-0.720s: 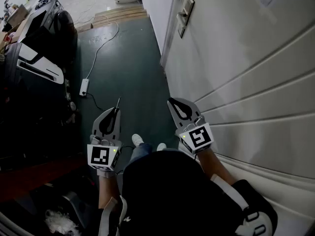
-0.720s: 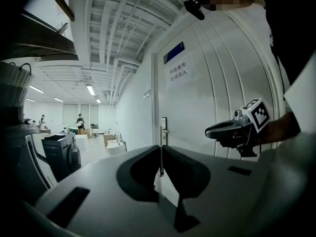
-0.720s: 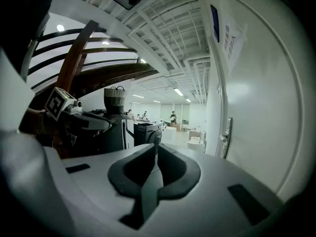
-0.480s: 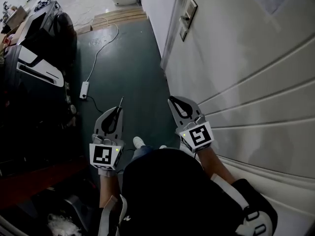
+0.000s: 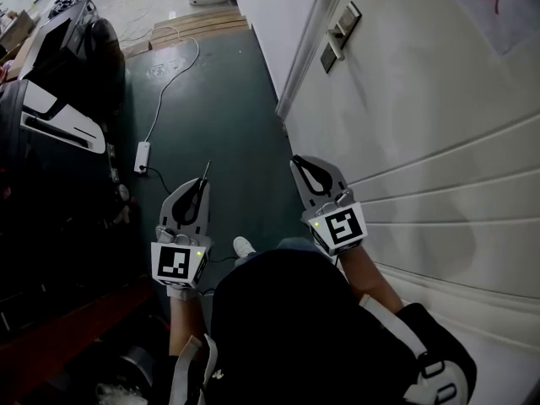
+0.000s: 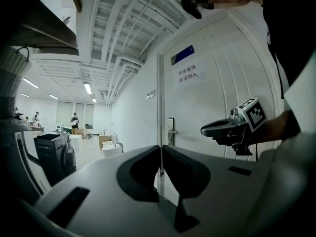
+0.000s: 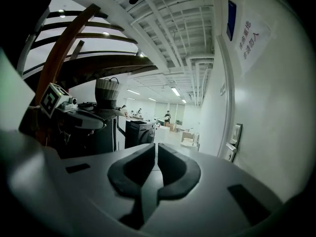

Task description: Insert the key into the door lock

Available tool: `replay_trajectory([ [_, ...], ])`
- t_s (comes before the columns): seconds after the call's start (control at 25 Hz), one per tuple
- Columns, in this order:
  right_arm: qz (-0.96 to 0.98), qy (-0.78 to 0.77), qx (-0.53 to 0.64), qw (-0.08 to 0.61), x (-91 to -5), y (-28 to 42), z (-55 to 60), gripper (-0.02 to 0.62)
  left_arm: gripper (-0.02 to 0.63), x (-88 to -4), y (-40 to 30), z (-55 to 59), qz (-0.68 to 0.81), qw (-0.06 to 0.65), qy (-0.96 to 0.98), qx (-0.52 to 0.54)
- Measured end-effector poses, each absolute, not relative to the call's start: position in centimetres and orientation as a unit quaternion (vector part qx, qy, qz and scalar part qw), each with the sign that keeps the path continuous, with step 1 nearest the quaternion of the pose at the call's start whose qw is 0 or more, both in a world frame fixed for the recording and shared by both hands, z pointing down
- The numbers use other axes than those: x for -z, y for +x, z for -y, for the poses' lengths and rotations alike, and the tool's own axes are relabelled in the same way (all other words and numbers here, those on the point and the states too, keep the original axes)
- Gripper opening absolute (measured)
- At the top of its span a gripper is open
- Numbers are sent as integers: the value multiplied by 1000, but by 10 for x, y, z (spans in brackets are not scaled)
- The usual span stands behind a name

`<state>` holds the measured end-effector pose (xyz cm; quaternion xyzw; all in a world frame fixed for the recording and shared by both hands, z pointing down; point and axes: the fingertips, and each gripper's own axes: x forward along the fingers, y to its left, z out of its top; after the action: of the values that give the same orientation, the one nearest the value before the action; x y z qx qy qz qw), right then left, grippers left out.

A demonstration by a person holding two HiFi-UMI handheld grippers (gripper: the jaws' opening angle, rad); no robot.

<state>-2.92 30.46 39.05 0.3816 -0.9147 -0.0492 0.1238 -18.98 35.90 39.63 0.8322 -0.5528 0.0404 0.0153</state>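
My left gripper point(image 5: 201, 189) is shut on a thin metal key point(image 5: 205, 174) whose blade sticks out past the fingertips. In the left gripper view the key point(image 6: 160, 158) stands upright between the jaws of the left gripper point(image 6: 161, 149). The door lock point(image 5: 340, 37), a metal plate with a handle, sits on the white door point(image 5: 439, 142) far ahead and to the right of both grippers. That lock point(image 6: 170, 131) lies well beyond the key tip. My right gripper point(image 5: 306, 166) is shut with nothing in it, close to the door; its own view shows the right gripper point(image 7: 156, 147) and the lock point(image 7: 233, 141) to the right.
Dark green floor point(image 5: 219, 108) stretches ahead, with a white cable and power strip point(image 5: 142, 156) on it. Black and white machines point(image 5: 51, 99) line the left side. A paper notice point(image 5: 494, 2) hangs on the door. The person's dark hood point(image 5: 278, 310) fills the bottom.
The head view has swung a little, so the lock plate now shows further right. Both grippers keep almost the same places, the key still in the left one.
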Motion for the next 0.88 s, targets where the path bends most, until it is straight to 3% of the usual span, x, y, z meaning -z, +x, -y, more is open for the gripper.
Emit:
replay_trajectory([
  [0.4, 908, 397, 26, 135, -408, -54, -267, 28, 28, -426, -221, -318, 538, 51, 840, -38],
  [0.88, 907, 399, -8, 133, -425, -54, -144, 28, 28, -437, -216, -199, 531, 56, 843, -74],
])
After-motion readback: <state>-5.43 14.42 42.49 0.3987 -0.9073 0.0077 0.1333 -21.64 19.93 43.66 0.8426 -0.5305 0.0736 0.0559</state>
